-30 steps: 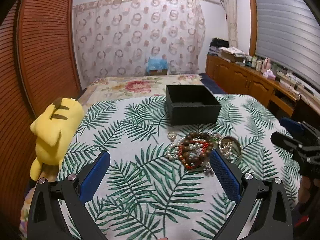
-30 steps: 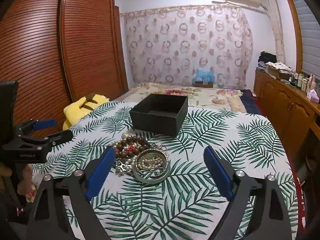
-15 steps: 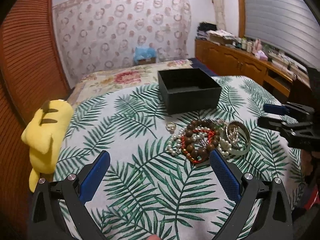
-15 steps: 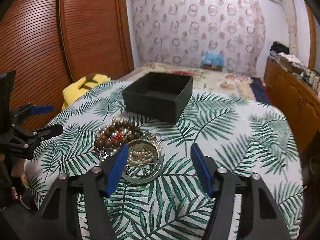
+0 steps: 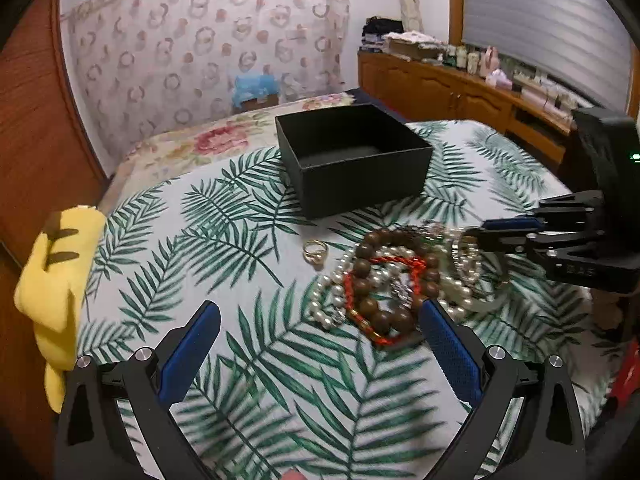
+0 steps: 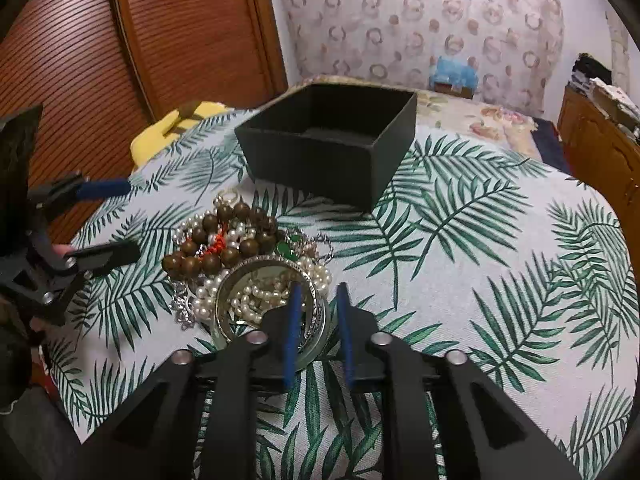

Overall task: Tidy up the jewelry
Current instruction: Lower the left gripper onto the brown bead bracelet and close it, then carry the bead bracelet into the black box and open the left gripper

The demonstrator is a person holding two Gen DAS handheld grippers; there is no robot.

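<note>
- Nearest, the left gripper (image 5: 318,330) hangs low over the leaf-print bedspread (image 5: 240,360) with its blue pads (image 5: 188,354) spread wide and nothing between them; the jewelry pile lies just ahead, toward its right finger.
- Close by, the right gripper (image 6: 318,308) has its two blue pads (image 6: 292,332) drawn narrow on either side of the near rim of the silver bangle (image 6: 316,320) (whether they actually pinch the rim cannot be told from either view).
- Inside the bangle sits a loose heap of pearl strands (image 6: 260,296), spilling over its far edge.
- Just beyond is the rest of the pile: a brown wooden bead bracelet (image 5: 366,276) looped around a red cord bracelet (image 5: 384,260), more pearls, and a silver chain, all touching and tangled together.
- A small green stone (image 6: 286,248) shows among the chains at the far side of the bangle.
- Slightly apart from the heap, on its left in the left wrist view, a gold ring (image 5: 315,249) lies alone on the cloth.
- Farther back stands the open black box (image 5: 352,160), upright, well clear of the pile (its inside looks dark and bare).
- At the bed's left edge lies a yellow plush toy (image 5: 56,280).
- Farthest are the patterned curtain (image 5: 208,48) and a wooden sideboard (image 5: 440,84) on the right.
</note>
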